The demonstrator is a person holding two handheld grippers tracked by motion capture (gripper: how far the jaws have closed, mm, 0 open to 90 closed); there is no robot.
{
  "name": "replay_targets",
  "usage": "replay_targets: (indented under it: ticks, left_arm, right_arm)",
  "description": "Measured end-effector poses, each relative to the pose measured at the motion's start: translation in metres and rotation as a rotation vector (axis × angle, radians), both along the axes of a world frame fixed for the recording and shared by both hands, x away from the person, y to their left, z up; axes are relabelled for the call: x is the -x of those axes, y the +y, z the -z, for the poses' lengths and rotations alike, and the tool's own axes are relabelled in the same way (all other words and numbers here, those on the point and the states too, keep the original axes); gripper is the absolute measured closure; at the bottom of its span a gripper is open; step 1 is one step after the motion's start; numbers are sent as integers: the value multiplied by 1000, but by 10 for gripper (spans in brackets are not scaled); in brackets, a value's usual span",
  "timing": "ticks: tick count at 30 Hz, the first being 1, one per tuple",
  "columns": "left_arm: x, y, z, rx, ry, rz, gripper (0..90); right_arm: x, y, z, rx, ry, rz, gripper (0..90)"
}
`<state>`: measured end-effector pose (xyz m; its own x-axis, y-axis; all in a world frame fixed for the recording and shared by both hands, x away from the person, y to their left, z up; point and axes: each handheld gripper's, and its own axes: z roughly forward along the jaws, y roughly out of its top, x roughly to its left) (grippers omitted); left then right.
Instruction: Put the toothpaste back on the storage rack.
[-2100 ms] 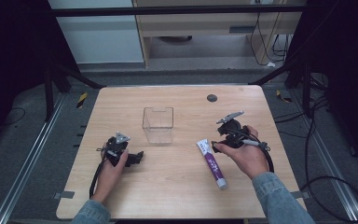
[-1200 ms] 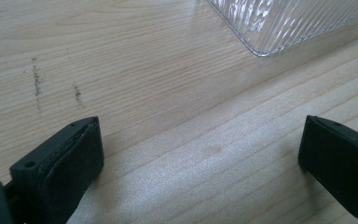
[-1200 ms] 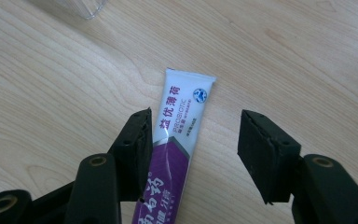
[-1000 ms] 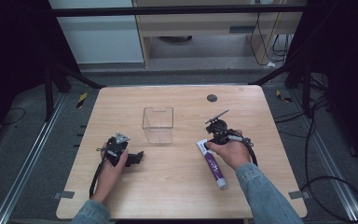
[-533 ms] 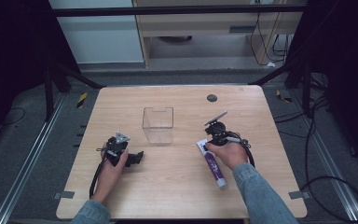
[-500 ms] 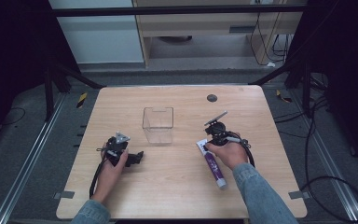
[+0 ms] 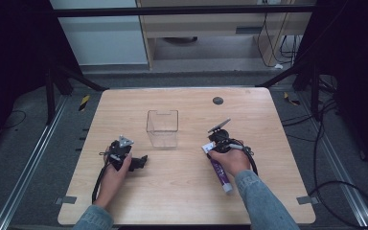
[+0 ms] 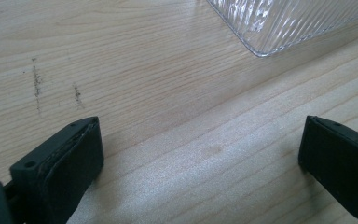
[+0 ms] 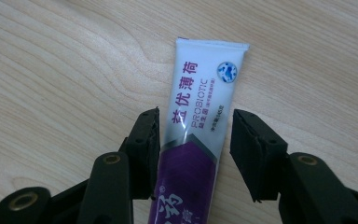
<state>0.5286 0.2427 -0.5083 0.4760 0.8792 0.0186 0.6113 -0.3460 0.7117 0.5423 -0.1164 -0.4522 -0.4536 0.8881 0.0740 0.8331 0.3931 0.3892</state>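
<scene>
Right gripper (image 9: 193, 135) straddles the toothpaste tube (image 9: 200, 121) on the table (image 7: 172, 191), jaws just reopening slightly, not gripping; left gripper (image 8: 200, 154) rests wide open, empty.

the clear box (image 7: 162, 128) is the one upright obstacle on the table (image 7: 182, 201) — bare wood lies open beyond it up to the dark round disc (image 7: 217, 100) near the far edge. left of the box the left gripper (image 7: 141, 161) sits low, jaws wide, with bare wood between them and the box corner (image 8: 279, 28) just ahead. right of the box the toothpaste tube (image 7: 219, 170) lies flat between the right gripper (image 9: 193, 140) jaws — left pad touching, a gap at the right pad.
</scene>
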Motion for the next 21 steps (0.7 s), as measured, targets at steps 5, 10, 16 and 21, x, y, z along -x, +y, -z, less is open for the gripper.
replay_targets:
  ticks: [5, 10, 16, 21]
  left_arm:
    - [0, 0, 0, 0, 0, 0, 0]
    - [0, 0, 0, 0, 0, 0, 0]
    - [0, 0, 0, 0, 0, 0, 0]
    - [0, 0, 0, 0, 0, 0, 0]
  right_arm:
    - [0, 3, 5, 4, 6, -4, 519]
    - [0, 4, 10, 13, 8, -4, 513]
    - [-1, 5, 14, 23, 15, 0, 508]
    - [-1, 6, 15, 36, 21, 5, 510]
